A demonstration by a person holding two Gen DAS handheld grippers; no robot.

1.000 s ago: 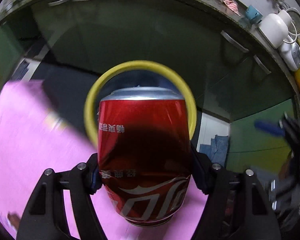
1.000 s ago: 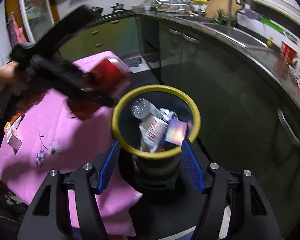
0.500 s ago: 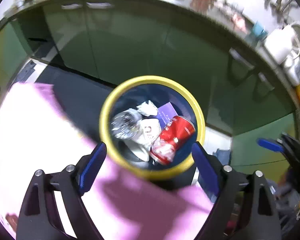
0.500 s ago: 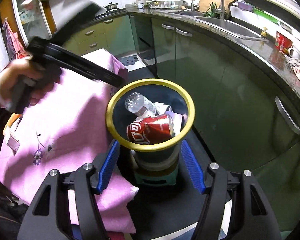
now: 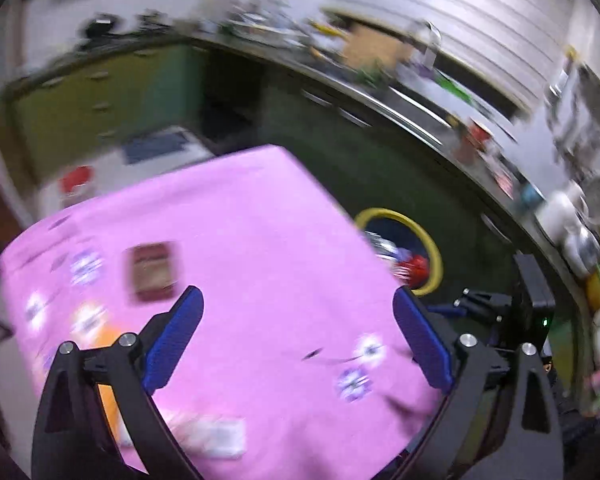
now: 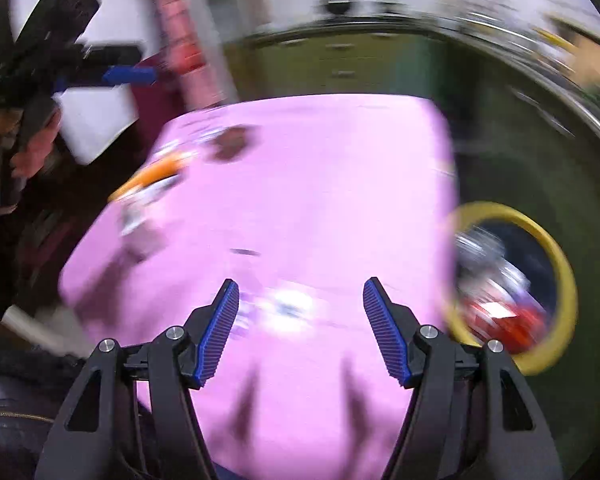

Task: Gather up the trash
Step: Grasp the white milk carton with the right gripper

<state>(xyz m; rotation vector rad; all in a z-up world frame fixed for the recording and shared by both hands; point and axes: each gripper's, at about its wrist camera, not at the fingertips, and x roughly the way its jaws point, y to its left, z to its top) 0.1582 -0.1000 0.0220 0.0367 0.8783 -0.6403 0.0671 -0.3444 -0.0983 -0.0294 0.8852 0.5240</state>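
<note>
Now the red can point(image 6: 508, 322) is seen lying inside the yellow-rimmed bin point(image 6: 565, 276), among other blurred rubbish, with something silvery just above it. The bin is placed on the floor beside the right edge of the pink cloth point(image 6: 300, 200), in front of dark green cabinets point(image 5: 380, 176). Several pieces of litter are scattered on the cloth: a dark reddish packet point(image 5: 153, 271), an orange wrapper point(image 6: 156, 172) and a pale item near the front edge point(image 5: 216, 436), all too smeared to be told more closely. The left gripper point(image 5: 296, 336) is held above the cloth with its jaws opening and nothing between them. The right gripper point(image 6: 301, 330) is held over the near part of the cloth, its blue pads point(image 6: 220, 332) well apart and gripping nothing. In the right wrist view the left gripper is also seen at upper left, carried by a hand point(image 6: 32, 148). Both views are heavily blurred.
</note>
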